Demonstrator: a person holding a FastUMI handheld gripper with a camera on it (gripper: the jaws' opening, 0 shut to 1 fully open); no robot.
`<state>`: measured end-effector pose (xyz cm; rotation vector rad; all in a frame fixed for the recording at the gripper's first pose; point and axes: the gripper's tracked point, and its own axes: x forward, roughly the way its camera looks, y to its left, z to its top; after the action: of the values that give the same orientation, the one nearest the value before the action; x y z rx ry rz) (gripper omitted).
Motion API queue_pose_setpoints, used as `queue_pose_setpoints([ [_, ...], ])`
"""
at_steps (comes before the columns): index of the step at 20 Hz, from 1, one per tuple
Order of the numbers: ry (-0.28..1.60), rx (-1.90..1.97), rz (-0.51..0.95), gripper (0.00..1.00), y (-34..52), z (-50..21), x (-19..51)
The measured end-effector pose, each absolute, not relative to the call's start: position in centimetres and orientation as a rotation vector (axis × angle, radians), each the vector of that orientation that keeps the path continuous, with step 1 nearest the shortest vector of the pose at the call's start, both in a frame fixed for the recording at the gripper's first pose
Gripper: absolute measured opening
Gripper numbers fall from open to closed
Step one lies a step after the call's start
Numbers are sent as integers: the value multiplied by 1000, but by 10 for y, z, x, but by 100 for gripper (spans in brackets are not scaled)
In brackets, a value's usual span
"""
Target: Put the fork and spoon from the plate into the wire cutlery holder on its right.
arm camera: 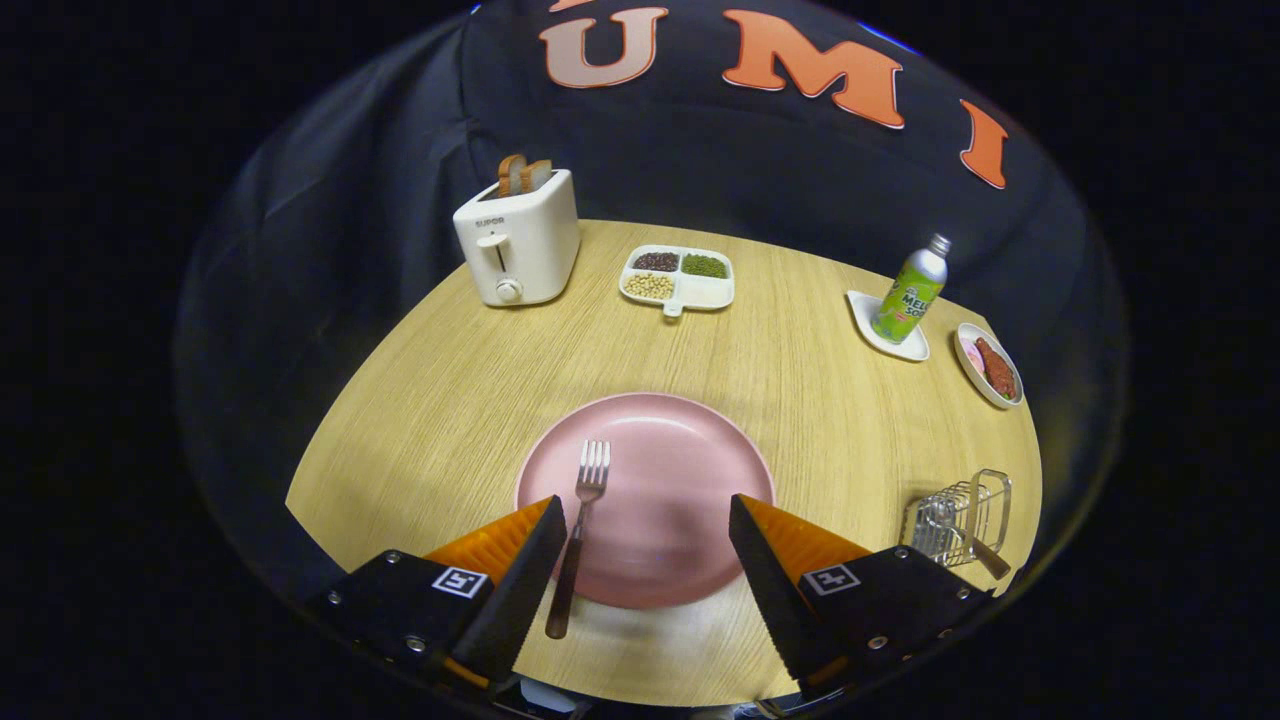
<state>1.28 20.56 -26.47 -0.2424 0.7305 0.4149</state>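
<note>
A pink plate [680, 470] lies on the wooden table just ahead of my fingers. A fork [580, 520] with a dark brown handle rests on the plate's left part, tines pointing away, its handle hanging over the near rim beside my left finger [525, 570]. My gripper [645, 520] is open above the plate's near edge, with nothing between the fingers. The wire cutlery holder [960, 520] stands to the right of the plate, past my right finger [775, 560]. A brown handle pokes out of the holder's near side.
A white toaster [520, 240] with bread stands at the far left. A white divided dish [678, 278] of beans sits at the back middle. A green bottle [910, 295] stands on a white coaster, with a small dish [990, 365] of food to its right.
</note>
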Motion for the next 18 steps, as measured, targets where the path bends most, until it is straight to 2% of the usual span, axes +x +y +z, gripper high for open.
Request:
queue_pose_setpoints([
  [7, 781, -309, 456, 98, 234, -311, 6],
  [9, 797, -313, 463, 95, 238, -320, 4],
  [13, 816, -318, 463, 73, 243, -330, 7],
  [14, 817, -318, 463, 62, 244, -332, 7],
  [16, 824, -314, 466, 49, 245, -335, 7],
  [18, 831, -302, 470, 40, 247, -336, 6],
])
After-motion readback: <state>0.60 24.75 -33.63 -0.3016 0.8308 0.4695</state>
